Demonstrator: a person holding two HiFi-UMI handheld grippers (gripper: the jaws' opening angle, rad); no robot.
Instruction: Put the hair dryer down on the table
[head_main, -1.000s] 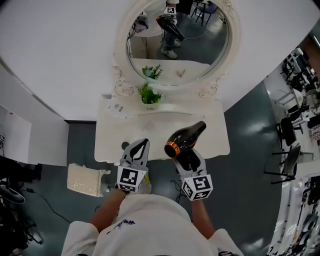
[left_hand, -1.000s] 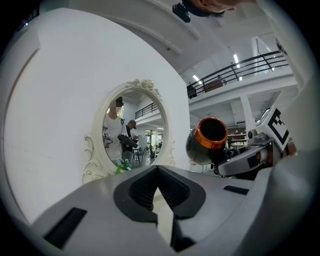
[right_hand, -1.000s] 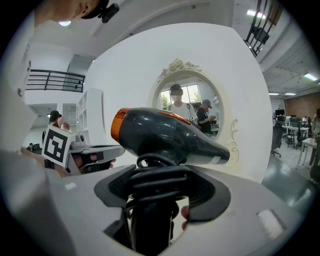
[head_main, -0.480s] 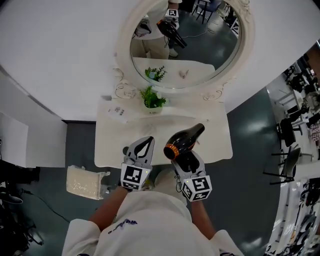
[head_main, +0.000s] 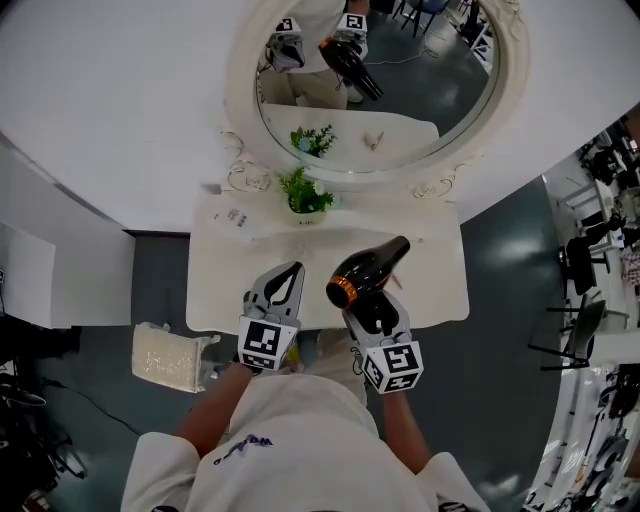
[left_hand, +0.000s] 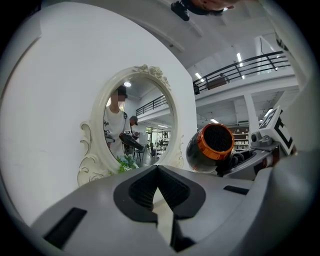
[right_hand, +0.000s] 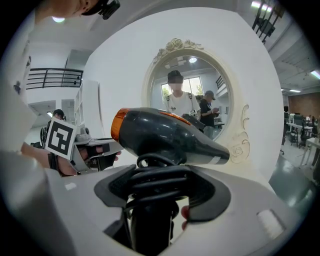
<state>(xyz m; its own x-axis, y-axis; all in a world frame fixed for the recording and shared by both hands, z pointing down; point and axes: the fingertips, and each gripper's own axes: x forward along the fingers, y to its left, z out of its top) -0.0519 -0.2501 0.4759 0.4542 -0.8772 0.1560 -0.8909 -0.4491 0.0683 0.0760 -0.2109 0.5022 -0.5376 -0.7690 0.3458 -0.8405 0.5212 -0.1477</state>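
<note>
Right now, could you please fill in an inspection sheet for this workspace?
Surface: white table, mostly bare.
Job's things: hair dryer, held over the table's front part, not yet set down.
Clutter: potted plant at the back by the mirror; paper sheet at the back left.
Grippers: right gripper, jaws shut on the hair dryer's handle; left gripper, jaws together, empty.
Cables: cord wound round the handle, inside the jaws.
Surroundings: oval mirror on a white wall; white block on the floor at left; chairs at right.
</note>
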